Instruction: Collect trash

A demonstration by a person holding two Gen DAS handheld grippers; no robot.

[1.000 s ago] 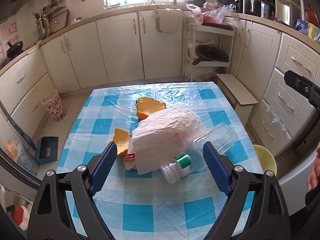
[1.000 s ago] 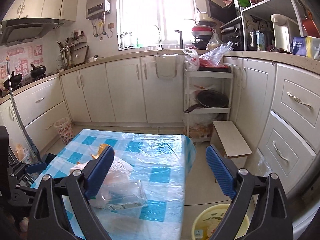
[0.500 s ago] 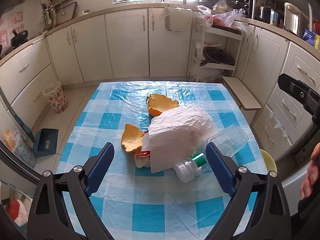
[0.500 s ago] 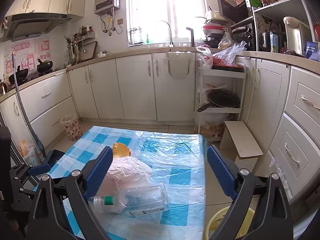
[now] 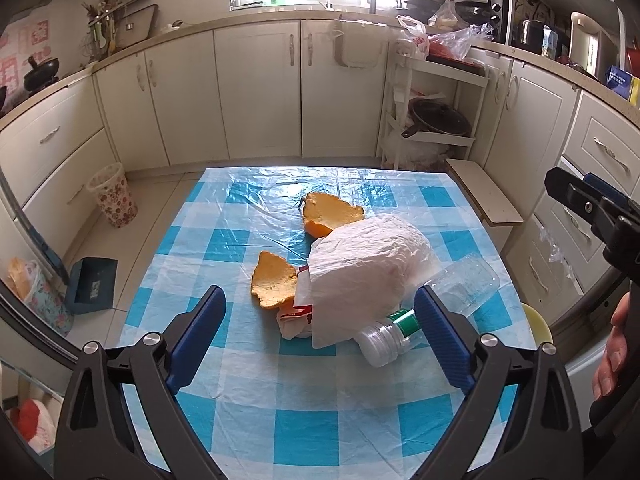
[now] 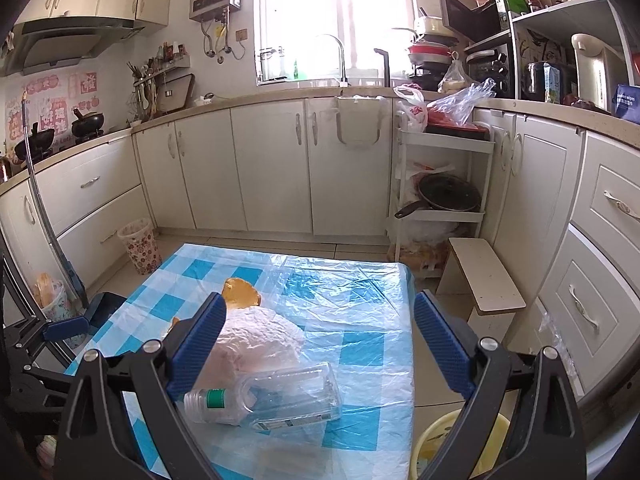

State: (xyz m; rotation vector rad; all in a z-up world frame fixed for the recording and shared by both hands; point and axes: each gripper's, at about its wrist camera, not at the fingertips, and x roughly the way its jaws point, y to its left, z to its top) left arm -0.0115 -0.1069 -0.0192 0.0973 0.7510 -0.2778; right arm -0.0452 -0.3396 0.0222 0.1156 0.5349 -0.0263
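The left gripper (image 5: 318,330) hovers above the table with jaws wide apart, holding nothing. Ahead of it, from left to right, lie an orange peel (image 5: 274,280), a white plastic bag (image 5: 366,264) and a clear plastic bottle (image 5: 424,312) by its right finger. The right gripper (image 6: 320,344), also spread and empty, has the bottle below it. Best to lower squarely over the bottle's body before closing.
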